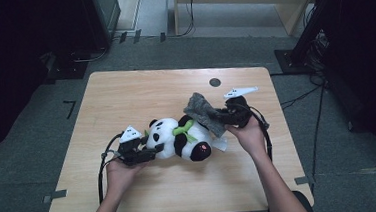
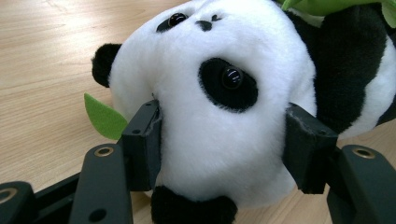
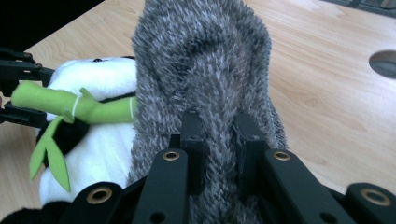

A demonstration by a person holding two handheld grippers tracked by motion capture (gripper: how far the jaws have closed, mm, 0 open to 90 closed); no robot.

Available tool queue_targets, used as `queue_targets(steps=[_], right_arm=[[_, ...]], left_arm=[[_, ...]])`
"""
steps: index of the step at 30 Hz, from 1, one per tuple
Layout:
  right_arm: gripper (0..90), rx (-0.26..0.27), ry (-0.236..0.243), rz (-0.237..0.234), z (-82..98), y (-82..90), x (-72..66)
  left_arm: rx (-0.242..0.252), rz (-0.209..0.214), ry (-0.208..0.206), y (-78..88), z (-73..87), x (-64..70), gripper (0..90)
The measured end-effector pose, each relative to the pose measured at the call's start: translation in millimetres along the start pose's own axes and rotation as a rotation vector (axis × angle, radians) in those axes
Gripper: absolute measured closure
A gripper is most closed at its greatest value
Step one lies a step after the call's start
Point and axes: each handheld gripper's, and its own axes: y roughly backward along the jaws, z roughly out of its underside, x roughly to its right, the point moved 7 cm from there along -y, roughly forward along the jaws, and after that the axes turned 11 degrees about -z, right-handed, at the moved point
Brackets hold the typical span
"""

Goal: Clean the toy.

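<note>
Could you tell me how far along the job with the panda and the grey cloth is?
Done: the left gripper clamps the plush panda's head, pinning it on the table. In hand: the right gripper pinches the fuzzy grey cloth, held over the panda's body. Left: the cloth touches one edge of the body, so most of the panda is probably yet to be covered or wiped.

Bare wood open across the far left of the table [image 1: 125, 90], along the near edge and at the right side. Blocked in the middle by the toy panda [image 1: 180, 136], lying between the 2 grippers. Draped over its right flank, a grey fuzzy cloth [image 1: 204, 112]. Near the far edge, 1 small round hole [image 1: 215, 82].
</note>
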Motion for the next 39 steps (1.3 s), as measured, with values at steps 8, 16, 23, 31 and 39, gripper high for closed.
queue_targets(steps=[8,16,23,31,39], right_arm=[[78.6,-0.010,-0.049,0.029,15.4,6.6,13.9],[79.1,-0.015,-0.085,0.038,25.8,7.5,22.6],[78.9,-0.017,-0.112,0.067,34.5,15.1,29.7],[79.1,0.020,-0.141,0.096,30.2,35.8,31.2],[79.0,0.048,-0.061,0.056,5.4,45.2,-2.7]], left_arm=[[-0.012,0.011,0.001,-0.2,-1.0,-1.1,38.0],[-0.014,0.021,0.001,0.1,-0.5,-1.7,37.3],[-0.004,0.015,-0.004,0.7,0.7,-0.9,37.1],[-0.006,0.020,0.005,0.2,0.1,-1.5,37.1],[-0.007,0.015,0.006,0.0,-0.2,-1.4,37.1]])
